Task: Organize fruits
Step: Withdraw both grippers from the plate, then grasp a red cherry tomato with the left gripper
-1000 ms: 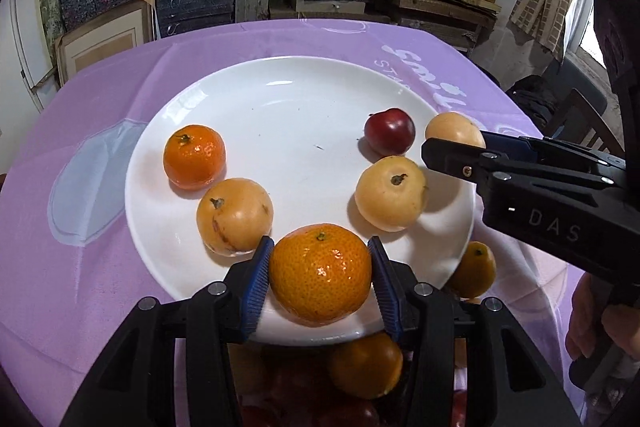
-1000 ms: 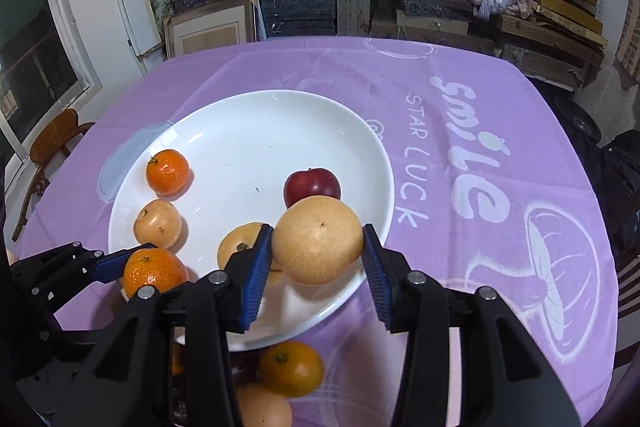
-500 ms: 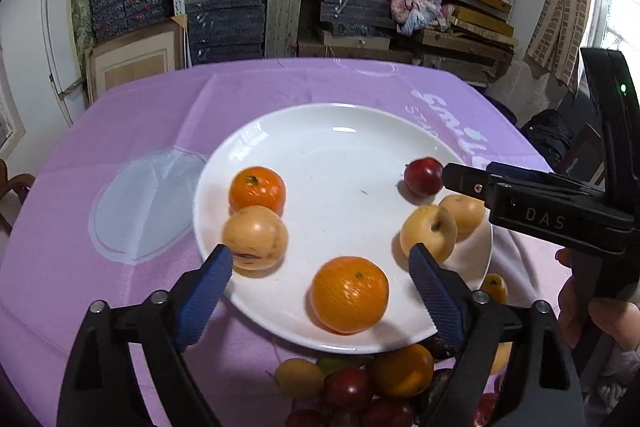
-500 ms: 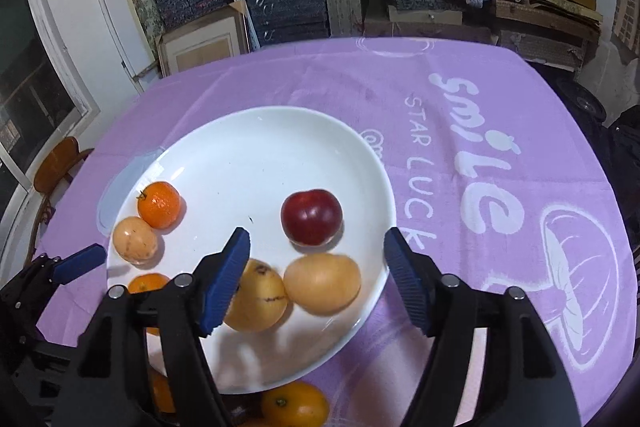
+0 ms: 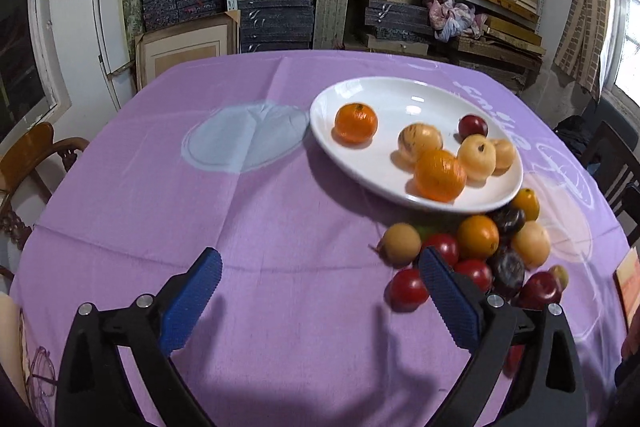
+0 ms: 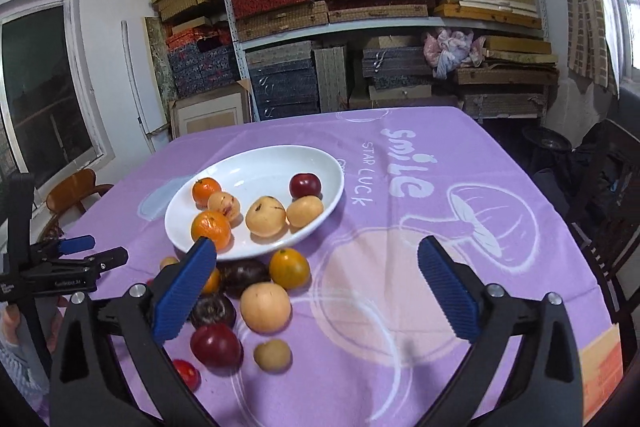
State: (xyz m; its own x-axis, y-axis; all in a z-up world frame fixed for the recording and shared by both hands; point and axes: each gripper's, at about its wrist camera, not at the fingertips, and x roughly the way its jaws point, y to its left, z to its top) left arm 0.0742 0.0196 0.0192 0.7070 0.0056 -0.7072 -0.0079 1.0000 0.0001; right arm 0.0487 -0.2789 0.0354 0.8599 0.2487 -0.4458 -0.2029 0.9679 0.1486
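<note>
Currently, the left gripper (image 5: 320, 291) has its jaws spread wide with nothing between them; it hangs over bare purple cloth on the tabletop (image 5: 280, 227). Its right blue pad (image 5: 448, 301) overlaps, in the left wrist view, the near edge of a pile of loose fruit (image 5: 476, 251); whether it touches any piece cannot be told.

The right gripper (image 6: 316, 285) likewise has its jaws wide apart and holds nothing. Its left pad (image 6: 184, 291) sits in front of the same pile (image 6: 248, 291), which from this side shows a pale yellow fruit (image 6: 265, 307), a small orange (image 6: 289, 268), two dark purple fruits, red fruits and a small tan one (image 6: 273, 355).

Beyond the pile stands a white plate (image 6: 320, 211), its near rim just beside the closest loose fruits. On the plate lie six fruits:
- two oranges, one near the front rim (image 6: 211, 229) and one farther back (image 6: 206, 190);
- three pale yellow fruits (image 6: 265, 216);
- one dark red fruit (image 6: 305, 185) toward the far right.

The yellow fruits and the front orange are grouped close together; the red fruit is just behind them.

The tablecloth carries white lettering "smile STAR LUCK" (image 6: 404, 167) and a mushroom drawing (image 6: 484, 219) to the right of the plate. A wooden chair (image 6: 74, 189) stands at the left edge of the tabletop. Shelves (image 6: 360, 27) stacked with flat boxes fill the back wall.
</note>
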